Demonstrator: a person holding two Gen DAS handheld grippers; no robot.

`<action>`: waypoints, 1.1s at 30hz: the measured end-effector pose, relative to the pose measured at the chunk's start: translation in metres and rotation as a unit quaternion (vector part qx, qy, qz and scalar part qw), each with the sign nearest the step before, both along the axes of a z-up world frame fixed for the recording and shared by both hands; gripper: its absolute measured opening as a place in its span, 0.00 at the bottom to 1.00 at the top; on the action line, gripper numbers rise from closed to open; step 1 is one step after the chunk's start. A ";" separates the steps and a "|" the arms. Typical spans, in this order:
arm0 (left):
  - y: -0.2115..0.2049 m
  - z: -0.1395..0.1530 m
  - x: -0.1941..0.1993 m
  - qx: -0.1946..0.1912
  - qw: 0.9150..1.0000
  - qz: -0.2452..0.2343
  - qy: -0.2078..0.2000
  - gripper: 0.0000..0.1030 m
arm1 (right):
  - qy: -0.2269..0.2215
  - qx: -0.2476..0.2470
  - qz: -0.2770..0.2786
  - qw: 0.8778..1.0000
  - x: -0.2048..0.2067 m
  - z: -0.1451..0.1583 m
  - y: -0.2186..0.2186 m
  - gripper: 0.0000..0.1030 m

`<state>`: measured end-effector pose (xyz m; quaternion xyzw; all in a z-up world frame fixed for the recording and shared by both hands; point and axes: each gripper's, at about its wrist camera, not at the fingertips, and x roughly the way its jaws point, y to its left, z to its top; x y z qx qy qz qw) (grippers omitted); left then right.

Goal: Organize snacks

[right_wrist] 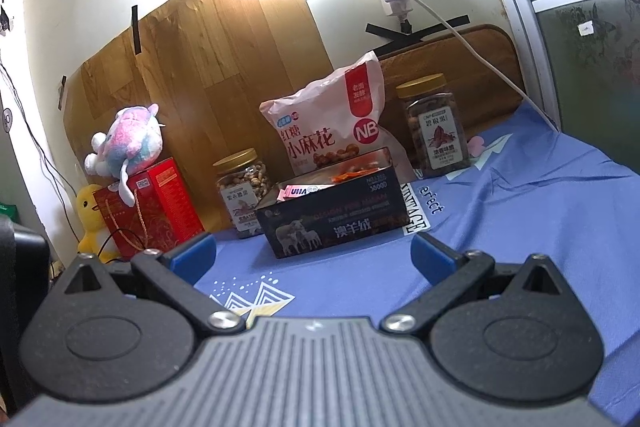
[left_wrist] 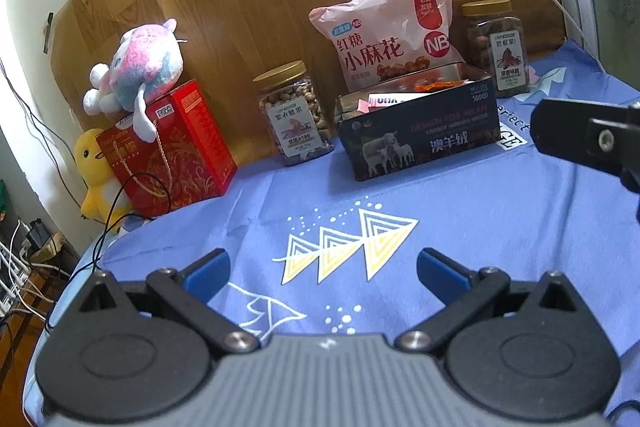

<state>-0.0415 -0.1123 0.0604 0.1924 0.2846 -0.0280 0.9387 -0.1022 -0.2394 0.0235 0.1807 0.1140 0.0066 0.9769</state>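
Observation:
A dark tin box [left_wrist: 416, 131] [right_wrist: 332, 219] with sheep printed on it stands open on the blue cloth, holding pink and orange snack packets [left_wrist: 394, 99] [right_wrist: 304, 190]. Behind it leans a pink snack bag [left_wrist: 388, 35] [right_wrist: 332, 123]. A gold-lidded nut jar [left_wrist: 294, 113] [right_wrist: 242, 191] stands to its left, another jar [left_wrist: 496, 47] [right_wrist: 436, 125] to its right. My left gripper [left_wrist: 324, 273] is open and empty, hovering over the cloth well short of the tin. My right gripper [right_wrist: 312, 257] is open and empty too, nearer the tin; part of it shows in the left wrist view [left_wrist: 588, 135].
A red gift box [left_wrist: 176, 151] [right_wrist: 150, 207] stands at the left with a pink plush toy [left_wrist: 136, 71] [right_wrist: 126, 145] on top and a yellow duck plush [left_wrist: 98, 175] [right_wrist: 90, 219] beside it. A wooden board [left_wrist: 240, 7] lines the wall. The table's left edge [left_wrist: 80, 267] drops to cables.

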 end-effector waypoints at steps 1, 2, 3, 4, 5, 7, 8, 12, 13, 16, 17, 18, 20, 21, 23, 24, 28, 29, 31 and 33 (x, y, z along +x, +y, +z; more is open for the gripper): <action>0.000 0.000 0.000 0.001 1.000 0.001 0.000 1.00 | 0.001 0.001 0.000 1.000 0.000 0.000 0.000 1.00; 0.000 -0.001 0.000 0.002 1.000 0.000 0.001 1.00 | 0.001 0.002 0.000 1.000 0.000 0.000 0.000 1.00; 0.000 -0.001 0.000 0.003 1.000 0.000 0.002 1.00 | 0.001 0.003 0.001 1.000 0.000 0.000 0.000 1.00; 0.000 -0.002 -0.001 0.005 1.000 0.000 0.002 1.00 | 0.002 0.004 0.001 1.000 0.000 0.000 -0.001 1.00; 0.000 -0.002 -0.001 0.007 1.000 0.000 0.003 1.00 | 0.002 0.003 0.001 1.000 0.001 0.000 -0.001 1.00; -0.001 -0.003 -0.001 0.010 1.000 0.001 0.004 1.00 | 0.002 0.003 0.002 1.000 0.001 -0.001 -0.001 1.00; -0.001 -0.004 -0.001 0.012 1.000 0.001 0.005 1.00 | 0.002 0.002 0.002 1.000 0.001 -0.001 -0.001 1.00; -0.001 -0.006 0.000 0.015 1.000 0.000 0.016 1.00 | 0.005 0.004 0.004 1.000 0.002 -0.002 0.000 1.00; -0.001 -0.007 -0.001 0.015 1.000 0.000 0.018 1.00 | 0.006 0.005 0.004 1.000 0.002 -0.002 0.000 1.00; -0.001 -0.009 -0.001 0.015 1.000 0.000 0.027 1.00 | 0.006 0.005 0.004 1.000 0.002 -0.002 0.000 1.00; -0.001 -0.010 -0.001 0.014 0.999 0.001 0.031 1.00 | 0.006 0.005 0.004 1.000 0.003 -0.002 0.000 1.00; -0.001 -0.011 -0.001 0.013 0.999 0.001 0.035 1.00 | 0.007 0.005 0.004 1.000 0.003 -0.002 0.000 1.00; 0.000 -0.013 -0.002 0.010 0.999 0.002 0.044 1.00 | 0.008 0.007 0.004 1.000 0.004 -0.003 -0.001 1.00; 0.001 -0.013 -0.002 0.009 0.999 0.002 0.049 1.00 | 0.009 0.007 0.003 1.000 0.004 -0.004 -0.001 1.00; 0.001 -0.015 -0.003 0.008 0.998 0.003 0.055 1.00 | 0.011 0.008 0.003 1.000 0.004 -0.005 -0.001 1.00; 0.002 -0.015 -0.003 0.007 0.998 0.004 0.058 1.00 | 0.012 0.009 0.004 1.000 0.005 -0.006 -0.001 1.00; 0.004 -0.017 -0.003 0.005 0.998 0.005 0.068 1.00 | 0.016 0.010 0.005 1.000 0.005 -0.008 0.000 1.00; 0.004 -0.017 -0.004 0.006 0.998 0.005 0.070 1.00 | 0.017 0.010 0.005 1.000 0.006 -0.009 0.000 1.00; 0.004 -0.018 -0.004 0.007 0.997 0.005 0.072 1.00 | 0.019 0.010 0.005 1.000 0.006 -0.010 0.000 1.00; 0.003 -0.019 -0.004 0.008 0.997 0.004 0.076 1.00 | 0.021 0.012 0.005 1.000 0.006 -0.010 -0.001 1.00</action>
